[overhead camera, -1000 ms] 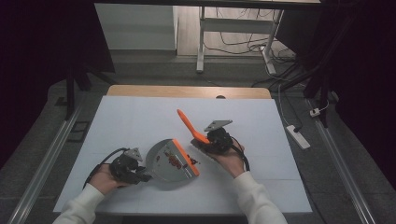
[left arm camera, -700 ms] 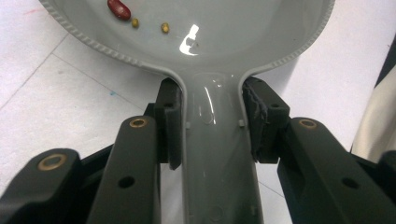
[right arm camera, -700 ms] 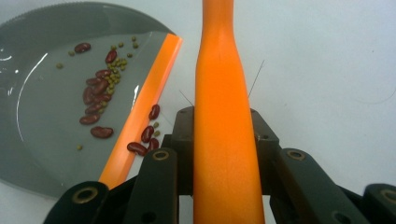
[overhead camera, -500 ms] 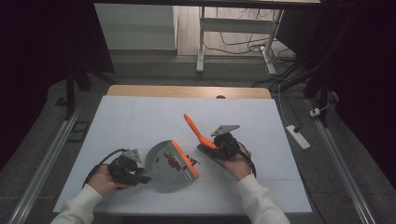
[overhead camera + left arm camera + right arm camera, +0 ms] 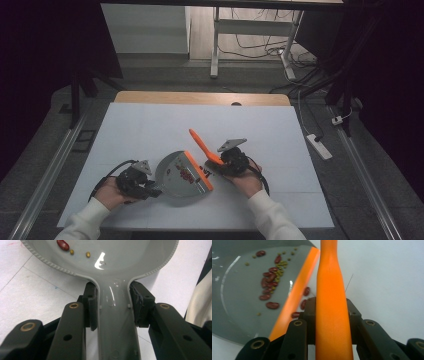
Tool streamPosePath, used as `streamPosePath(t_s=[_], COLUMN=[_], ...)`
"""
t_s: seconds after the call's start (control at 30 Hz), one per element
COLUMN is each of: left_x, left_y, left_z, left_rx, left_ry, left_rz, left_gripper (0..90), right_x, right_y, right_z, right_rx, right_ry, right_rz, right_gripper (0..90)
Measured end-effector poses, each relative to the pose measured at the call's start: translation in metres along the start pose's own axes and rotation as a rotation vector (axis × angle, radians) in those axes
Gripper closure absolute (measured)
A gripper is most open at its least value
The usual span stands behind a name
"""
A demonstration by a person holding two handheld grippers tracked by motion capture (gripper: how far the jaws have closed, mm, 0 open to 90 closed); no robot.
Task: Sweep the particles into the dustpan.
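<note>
A grey dustpan (image 5: 175, 176) with an orange lip (image 5: 198, 170) lies on the white table. My left gripper (image 5: 150, 189) is shut on its handle (image 5: 115, 315), one pad on each side. Red beans (image 5: 269, 277) and small yellow-green grains lie inside the pan (image 5: 237, 302). A few red beans (image 5: 306, 291) rest on the table just outside the lip (image 5: 294, 295). My right gripper (image 5: 220, 162) is shut on an orange brush handle (image 5: 200, 142), which slants up and away to the left. The brush's working end is hidden below the gripper (image 5: 330, 312).
The white sheet (image 5: 150, 130) covers the table, with a wooden strip (image 5: 200, 97) at its far edge. A white power strip (image 5: 318, 146) lies on the floor to the right. A metal stand (image 5: 215, 45) and cables are beyond the table.
My right gripper and the orange handle have shifted slightly toward the near edge, close to the pan's lip. The left gripper and dustpan have stayed still.
</note>
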State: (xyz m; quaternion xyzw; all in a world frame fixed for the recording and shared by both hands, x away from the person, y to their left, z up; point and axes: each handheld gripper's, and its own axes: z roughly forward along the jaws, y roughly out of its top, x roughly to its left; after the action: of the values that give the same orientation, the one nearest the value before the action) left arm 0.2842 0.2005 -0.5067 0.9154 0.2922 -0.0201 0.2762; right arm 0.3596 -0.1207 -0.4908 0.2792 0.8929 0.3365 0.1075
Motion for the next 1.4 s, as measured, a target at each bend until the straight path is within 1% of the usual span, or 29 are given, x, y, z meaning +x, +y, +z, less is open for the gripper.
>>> streamPosePath(t_s=[0.07,0.17,0.33,0.47,0.5,0.57,0.6,0.67,0.7,0.73,0.83,0.9,1.0,1.07,1.1,1.17,1.23,1.4], left_x=[0.0,0.0,0.0,0.0,0.0,0.0,0.0,0.0,0.0,0.0,0.0,0.0,-0.001,-0.001,-0.001,-0.002,-0.002,-0.003], left_y=[0.0,0.0,0.0,0.0,0.0,0.0,0.0,0.0,0.0,0.0,0.0,0.0,-0.001,-0.001,-0.001,-0.001,-0.002,-0.003], left_z=[0.0,0.001,0.001,0.003,0.003,0.003,0.003,0.003,0.003,0.003,0.003,0.003,0.002,0.002,0.002,0.001,0.001,0.0], left_rx=[0.0,0.002,0.007,0.008,0.008,0.008,0.009,0.008,0.008,0.007,0.006,0.007,0.006,0.002,0.005,0.002,-0.001,0.002], left_ry=[-0.002,0.003,0.002,0.004,0.003,0.002,0.003,0.003,0.003,0.002,-0.005,-0.002,0.0,-0.001,-0.003,-0.004,-0.006,-0.007], left_rz=[0.0,-0.002,0.001,-0.002,-0.002,-0.001,-0.001,-0.002,-0.001,-0.001,-0.001,-0.001,0.0,-0.001,0.004,-0.001,0.0,0.001], left_gripper=[61.9,61.9,61.9,61.9,61.9,61.9,61.9,61.9,61.9,61.9,61.9,61.9,61.9,61.8,61.8,61.8,61.8,61.8], right_x=[0.005,0.012,0.023,0.029,0.031,0.033,0.036,0.042,0.043,0.044,0.035,0.026,0.011,0.004,0.002,0.0,-0.001,-0.001], right_y=[0.001,0.004,0.007,0.009,0.01,0.012,0.013,0.016,0.018,0.019,0.021,0.019,0.012,0.006,0.003,-0.004,-0.011,-0.014], right_z=[0.002,0.005,0.007,0.007,0.006,0.005,0.005,0.004,0.003,0.001,-0.009,-0.016,-0.023,-0.025,-0.026,-0.025,-0.024,-0.023], right_rx=[-0.006,-0.006,-0.01,-0.027,-0.033,-0.055,-0.059,-0.05,-0.054,-0.065,-0.092,-0.102,-0.1,-0.087,-0.079,-0.059,-0.043,-0.03], right_ry=[0.012,0.014,0.024,0.024,0.033,0.087,0.1,0.098,0.095,0.088,0.049,0.013,-0.016,-0.028,-0.033,-0.039,-0.043,-0.051], right_rz=[-0.002,-0.023,-0.042,-0.061,-0.05,-0.04,-0.052,-0.094,-0.118,-0.12,-0.107,-0.082,-0.041,-0.025,-0.017,-0.007,-0.009,-0.01], right_gripper=[69.9,69.9,69.9,69.9,70.0,70.0,70.0,70.0,70.0,70.0,70.0,70.0,69.9,69.9,69.9,70.0,70.0,69.9])
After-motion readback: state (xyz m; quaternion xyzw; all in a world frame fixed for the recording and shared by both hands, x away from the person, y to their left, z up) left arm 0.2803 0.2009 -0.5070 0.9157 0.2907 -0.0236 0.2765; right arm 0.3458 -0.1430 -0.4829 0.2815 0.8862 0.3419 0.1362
